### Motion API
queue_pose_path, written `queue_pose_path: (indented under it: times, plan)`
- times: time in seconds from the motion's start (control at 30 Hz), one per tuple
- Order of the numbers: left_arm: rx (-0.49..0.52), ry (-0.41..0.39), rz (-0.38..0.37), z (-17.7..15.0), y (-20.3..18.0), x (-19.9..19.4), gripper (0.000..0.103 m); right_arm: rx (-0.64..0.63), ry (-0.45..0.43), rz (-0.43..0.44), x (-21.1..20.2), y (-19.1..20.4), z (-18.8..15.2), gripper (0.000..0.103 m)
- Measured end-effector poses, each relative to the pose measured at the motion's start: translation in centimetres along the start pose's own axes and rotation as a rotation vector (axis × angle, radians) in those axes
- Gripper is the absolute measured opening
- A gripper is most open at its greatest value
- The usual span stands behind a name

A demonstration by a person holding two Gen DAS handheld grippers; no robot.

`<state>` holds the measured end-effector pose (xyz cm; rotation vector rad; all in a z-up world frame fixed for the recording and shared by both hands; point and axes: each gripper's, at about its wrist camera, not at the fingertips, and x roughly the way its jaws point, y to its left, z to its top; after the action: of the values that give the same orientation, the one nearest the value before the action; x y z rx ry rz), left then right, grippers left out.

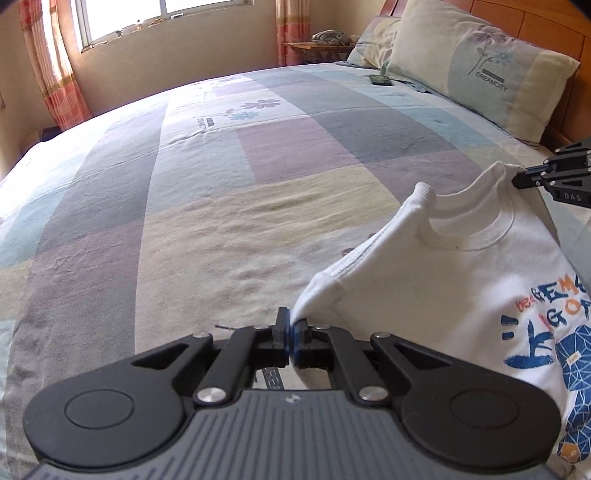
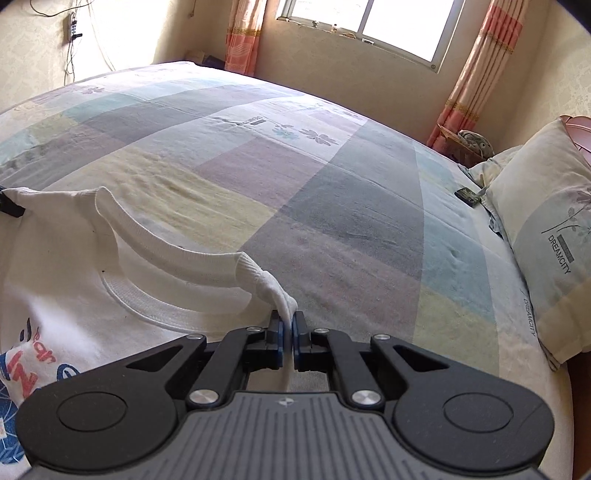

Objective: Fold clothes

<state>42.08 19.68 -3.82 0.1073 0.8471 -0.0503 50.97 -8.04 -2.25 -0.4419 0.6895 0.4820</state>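
A white sweatshirt (image 1: 461, 266) with a blue and orange print hangs stretched between my two grippers above the bed (image 1: 221, 192). My left gripper (image 1: 290, 326) is shut on one shoulder corner of it. In the same view my right gripper (image 1: 519, 181) pinches the other shoulder at the far right. In the right wrist view my right gripper (image 2: 289, 321) is shut on a bunched white corner beside the ribbed collar (image 2: 166, 251) of the sweatshirt (image 2: 66, 266). The left gripper's tip (image 2: 11, 208) shows at the left edge, holding the far shoulder.
Patchwork sheet in grey, lilac, yellow and blue covers the bed. Two pillows (image 1: 480, 70) lean against a wooden headboard (image 1: 546, 26). A small dark object (image 2: 468, 194) lies on the sheet near the pillows. A window (image 2: 369, 26) with orange curtains and a bedside table (image 1: 317, 48) stand beyond.
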Motion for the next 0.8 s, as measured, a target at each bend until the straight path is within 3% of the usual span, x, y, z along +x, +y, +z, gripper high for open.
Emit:
queue_pose_path:
  times: [0.1, 0.17, 0.33, 0.57, 0.67, 0.8]
  plan:
    - [-0.023, 0.003, 0.022, 1.3, 0.3, 2.8, 0.001, 0.039, 0.019, -0.031, 3.3, -0.7, 1.0, 0.007]
    - [-0.033, 0.030, 0.012, 1.8, 0.2, 4.6, 0.010, 0.091, 0.038, 0.001, 4.4, -1.2, 0.5, 0.007]
    - [-0.049, 0.079, -0.004, 0.8, -0.5, 5.9, 0.012, 0.196, 0.078, 0.078, 6.1, -2.0, -1.0, 0.013]
    - [-0.117, 0.088, -0.085, -2.4, -2.0, 1.3, 0.028, 0.183, 0.058, 0.127, -1.1, -1.2, -4.9, 0.045]
    - [-0.138, 0.094, -0.146, -4.5, -3.4, -1.3, 0.039, 0.194, 0.049, 0.156, -5.0, -0.4, -7.5, 0.053]
    - [-0.156, 0.108, -0.202, -7.9, -5.7, -4.7, 0.039, 0.214, 0.059, 0.189, -9.6, 1.8, -11.8, 0.063]
